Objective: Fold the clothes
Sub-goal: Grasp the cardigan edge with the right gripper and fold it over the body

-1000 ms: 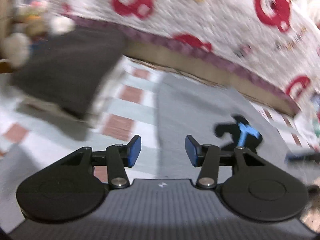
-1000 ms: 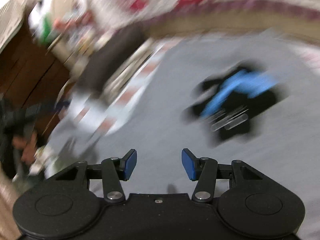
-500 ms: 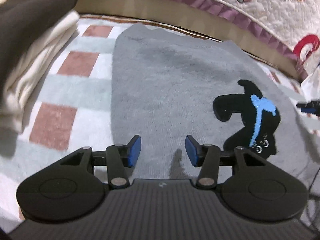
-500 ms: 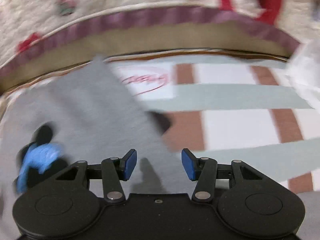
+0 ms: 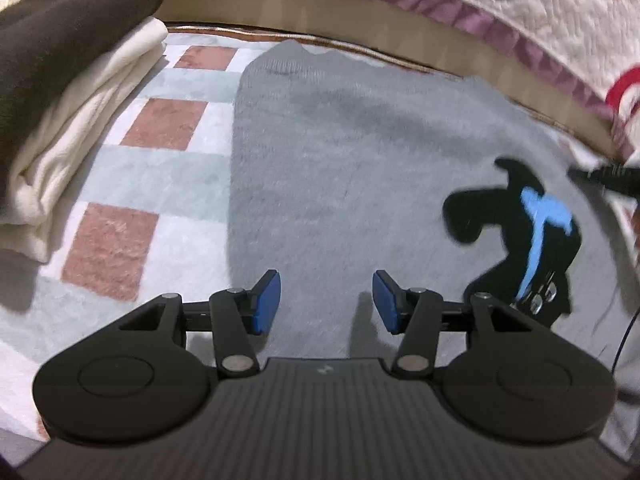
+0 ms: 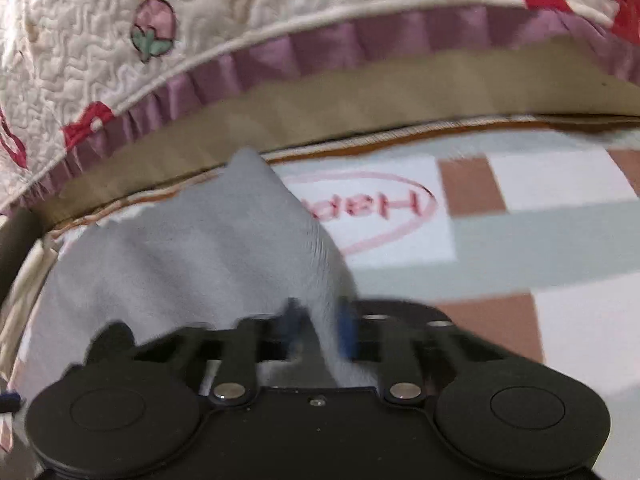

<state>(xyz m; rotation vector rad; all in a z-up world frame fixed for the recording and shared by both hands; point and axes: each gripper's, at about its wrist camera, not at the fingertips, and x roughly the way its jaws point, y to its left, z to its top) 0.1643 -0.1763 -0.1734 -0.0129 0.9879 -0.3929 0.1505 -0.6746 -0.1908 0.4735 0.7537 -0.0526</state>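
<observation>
A grey garment (image 5: 360,168) lies flat on a checked blanket (image 5: 160,124), with a black and blue print (image 5: 532,224) at its right. My left gripper (image 5: 326,302) hovers open low over the garment's near part, close to its left edge, with nothing between the pads. In the right wrist view the garment (image 6: 192,256) rises in a fold at its right edge. My right gripper (image 6: 320,322) is closing there, and its blue pads pinch that lifted grey edge. A dark tip (image 5: 608,176) at the far right of the left wrist view looks like the right gripper.
Folded clothes are stacked at the left, a dark brown piece (image 5: 68,36) on cream ones (image 5: 80,132). A quilted bed cover with a purple frill (image 6: 280,64) and a tan band (image 5: 400,28) bounds the far side. The checked blanket (image 6: 540,236) stretches to the right.
My left gripper came down over the grey garment, then held still. The right gripper swung to the garment's right edge and its jaws went from wide apart to pinching the fabric.
</observation>
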